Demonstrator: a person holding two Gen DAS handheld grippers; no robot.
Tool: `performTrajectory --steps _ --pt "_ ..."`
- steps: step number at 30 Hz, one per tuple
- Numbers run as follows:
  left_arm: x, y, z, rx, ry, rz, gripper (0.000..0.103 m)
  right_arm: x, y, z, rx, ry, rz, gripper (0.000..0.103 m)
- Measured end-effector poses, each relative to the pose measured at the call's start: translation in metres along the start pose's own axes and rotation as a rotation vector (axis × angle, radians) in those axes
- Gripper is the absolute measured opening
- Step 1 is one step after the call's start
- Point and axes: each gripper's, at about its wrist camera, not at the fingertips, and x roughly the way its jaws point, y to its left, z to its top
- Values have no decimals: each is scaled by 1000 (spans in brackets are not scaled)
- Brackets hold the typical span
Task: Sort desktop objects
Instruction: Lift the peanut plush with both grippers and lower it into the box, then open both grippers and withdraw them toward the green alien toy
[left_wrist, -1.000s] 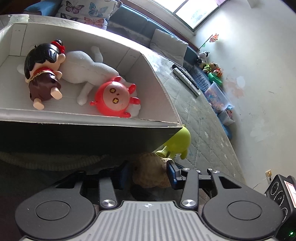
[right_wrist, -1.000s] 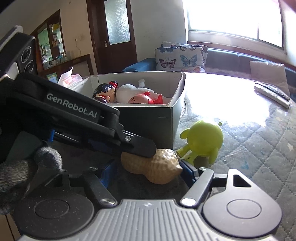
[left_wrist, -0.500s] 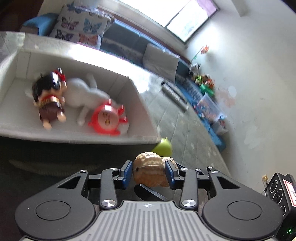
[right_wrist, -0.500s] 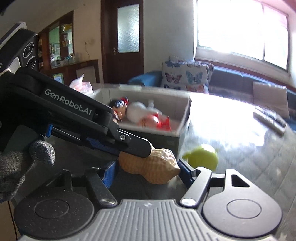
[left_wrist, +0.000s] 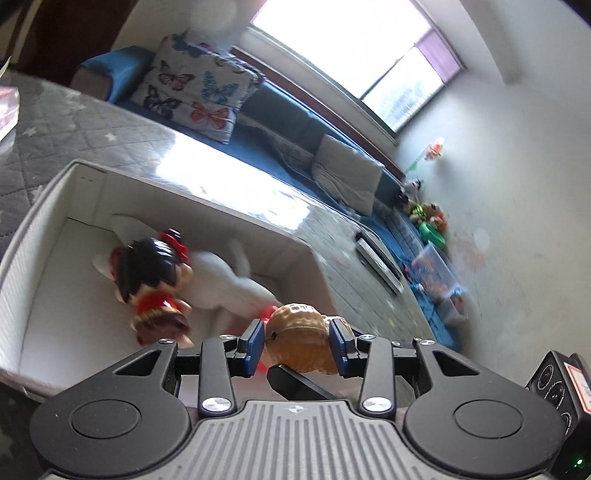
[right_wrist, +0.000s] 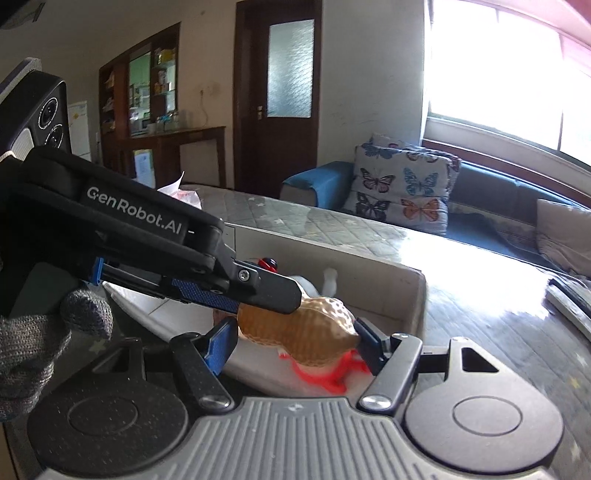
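A tan peanut toy is held between both grippers above the white box. My left gripper is shut on it from its sides. My right gripper is shut on its two ends; the left gripper's finger crosses above it. In the box lie a black-haired doll, a white plush and a red toy, which is mostly hidden under the peanut.
The box stands on a grey quilted table. Remote controls lie on the table beyond the box. A sofa with a butterfly cushion runs behind. A tissue pack sits at the table's far left.
Both grippers have lifted the peanut from the table beside the box to above the box's inside. The green toy has dropped out of view.
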Motion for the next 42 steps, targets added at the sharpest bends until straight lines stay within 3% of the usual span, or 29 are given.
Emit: performTrajectory --steps 8,18,35,42 --pt "25 31 16 -59 13 23 40 50 -3 12 -31 77 30 70" --pt "45 37 9 -61 58 50 40 72 -3 5 -86 144 27 70" --pt "44 28 7 -41 41 76 40 51 -13 -3 -39 106 13 73" --pt "34 19 0 -23 28 72 40 22 -12 -5 5 46 6 87"
